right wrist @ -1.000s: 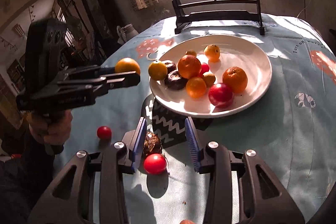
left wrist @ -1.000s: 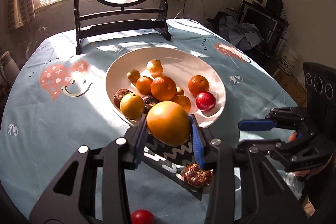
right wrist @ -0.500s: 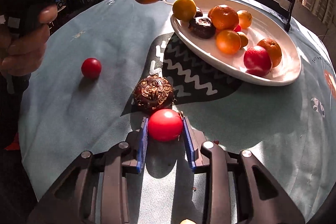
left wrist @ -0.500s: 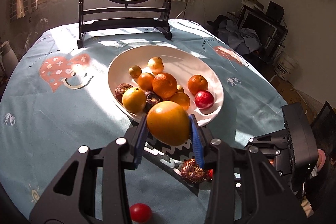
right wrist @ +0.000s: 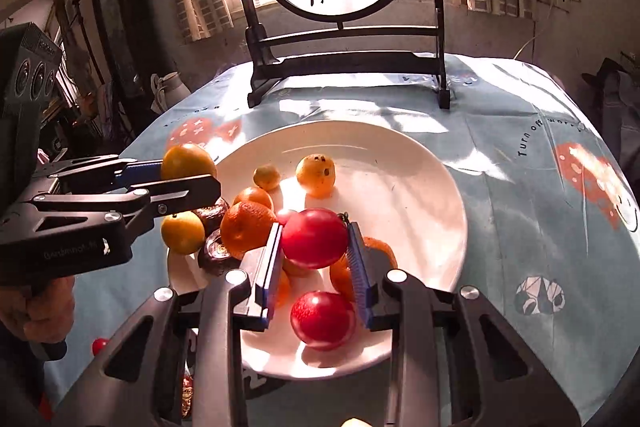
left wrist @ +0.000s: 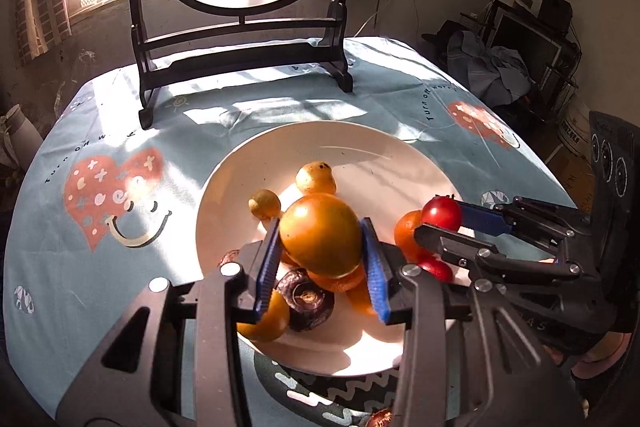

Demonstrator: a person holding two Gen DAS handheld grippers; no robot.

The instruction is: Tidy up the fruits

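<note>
Two fruits are held over the white round plate [left wrist: 400, 163]: large orange citrus [left wrist: 320, 235] gripped by left gripper [left wrist: 320, 259], red round fruit [right wrist: 314, 238] by right gripper [right wrist: 314, 267]; release into free space judged next.

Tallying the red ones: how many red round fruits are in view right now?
3: one red round fruit gripped in the right tool, one on the white plate, one on the tablecloth. Others may be hidden.

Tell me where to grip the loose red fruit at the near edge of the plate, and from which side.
Take the red fruit across its widest middle, coming from above with fingers left and right. It is round and smooth, so an off-centre pinch would probably squeeze it out. It lies near the white plate's front rim with bare plate on both flanks; oranges crowd it behind. The right gripper is already full.
</note>
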